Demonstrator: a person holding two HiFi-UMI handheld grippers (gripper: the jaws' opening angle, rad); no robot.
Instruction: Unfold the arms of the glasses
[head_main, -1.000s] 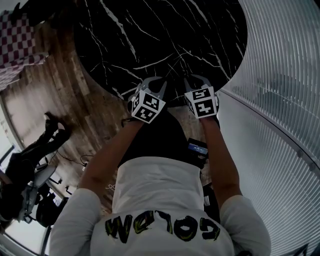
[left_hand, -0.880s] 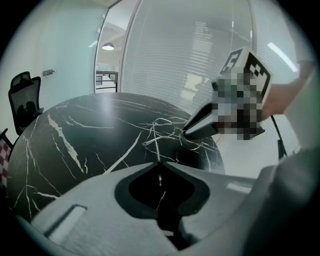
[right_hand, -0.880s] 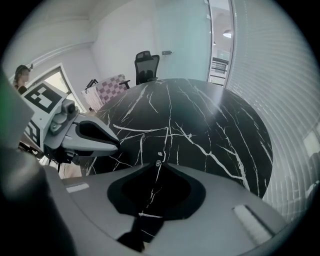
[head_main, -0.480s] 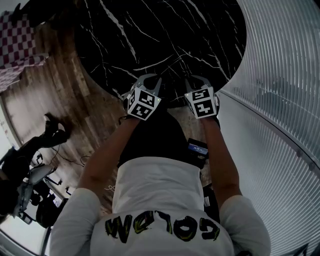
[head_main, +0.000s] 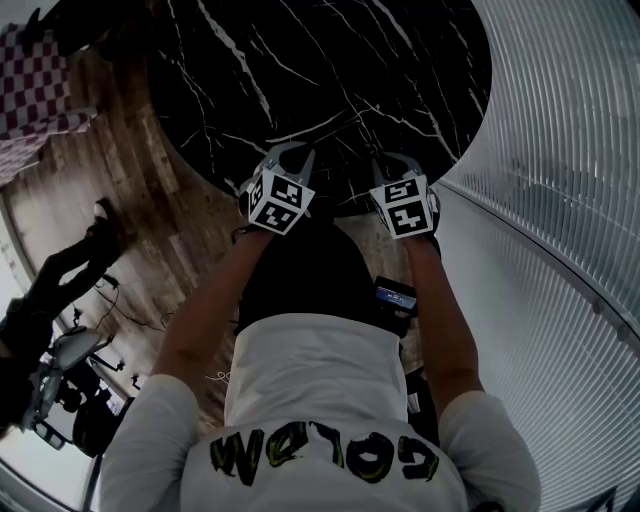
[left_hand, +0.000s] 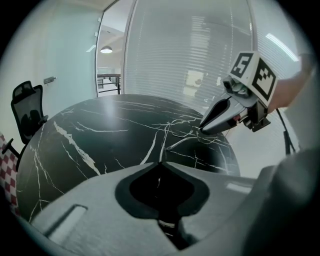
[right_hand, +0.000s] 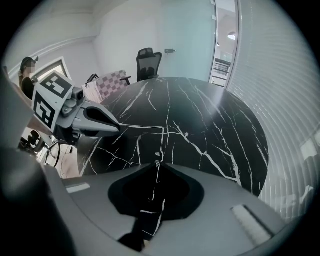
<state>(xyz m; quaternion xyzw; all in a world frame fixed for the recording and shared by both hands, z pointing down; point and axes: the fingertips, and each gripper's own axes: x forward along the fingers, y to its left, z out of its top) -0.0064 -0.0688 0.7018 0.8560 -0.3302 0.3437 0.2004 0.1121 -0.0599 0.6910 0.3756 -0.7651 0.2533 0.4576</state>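
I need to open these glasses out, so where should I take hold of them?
They barely show: only thin pale lines on the black table near its front edge could be the glasses. If so, probably pinch one arm near its free end, coming steeply from above, since they lie flat.

Table (head_main: 330, 70): black marble, white veins. Floor (head_main: 130, 190): brown wood planks. Cloth (head_main: 35, 85): red-and-white checks. Shirt (head_main: 310, 380): white, yellow-and-black lettering. Left gripper (head_main: 289, 150), right gripper (head_main: 398, 158): grey, cubes white with black squares. Chair (right_hand: 149, 62): black. Blinds (head_main: 570, 150): pale grey, ribbed.
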